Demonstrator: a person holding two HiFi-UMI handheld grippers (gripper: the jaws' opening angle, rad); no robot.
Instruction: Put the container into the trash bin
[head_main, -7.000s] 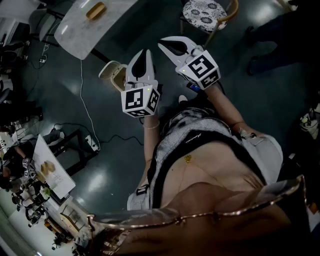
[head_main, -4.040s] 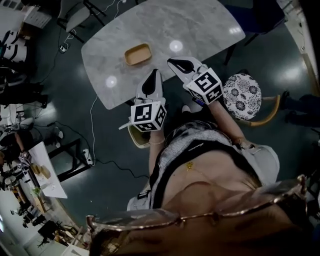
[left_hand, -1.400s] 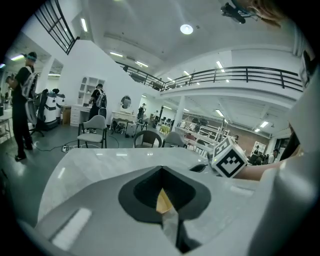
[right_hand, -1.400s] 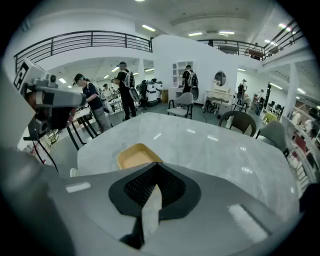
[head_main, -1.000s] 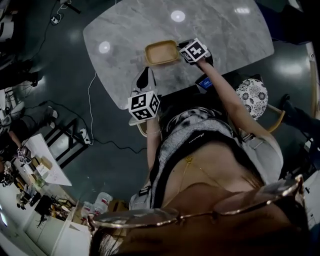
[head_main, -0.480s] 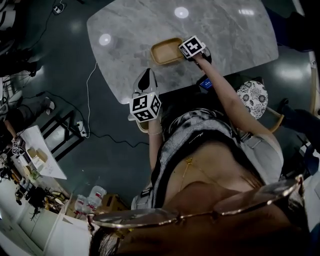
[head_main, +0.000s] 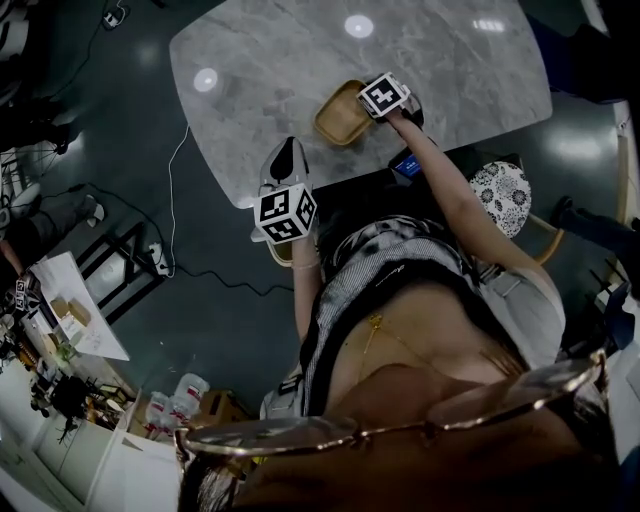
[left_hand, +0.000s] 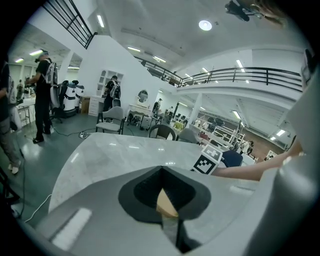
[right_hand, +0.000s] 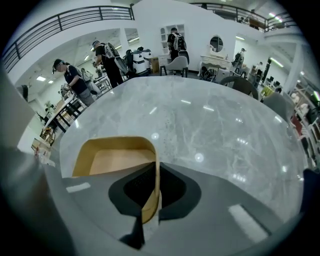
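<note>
Pinching container (head_main: 338, 116) rim, marker-cubed right gripper (right_hand: 150, 198)

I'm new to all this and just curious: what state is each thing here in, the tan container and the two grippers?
container: upright, no lid, empty, one wall pinched.
right gripper: shut on the container's near wall.
left gripper: shut, nothing between its jaws, apart from the container.

A pale grey marble table top (right_hand: 210, 115) spreads ahead of the right gripper (right_hand: 154, 175), with dark glossy floor (head_main: 210, 320) around it. Behind that gripper stands a round floral-cushioned chair (head_main: 500, 185). Far ahead rise white walls (right_hand: 150, 20) and a black-railed balcony (right_hand: 60, 22), with bright ceiling lights (left_hand: 205, 25) overhead.
</note>
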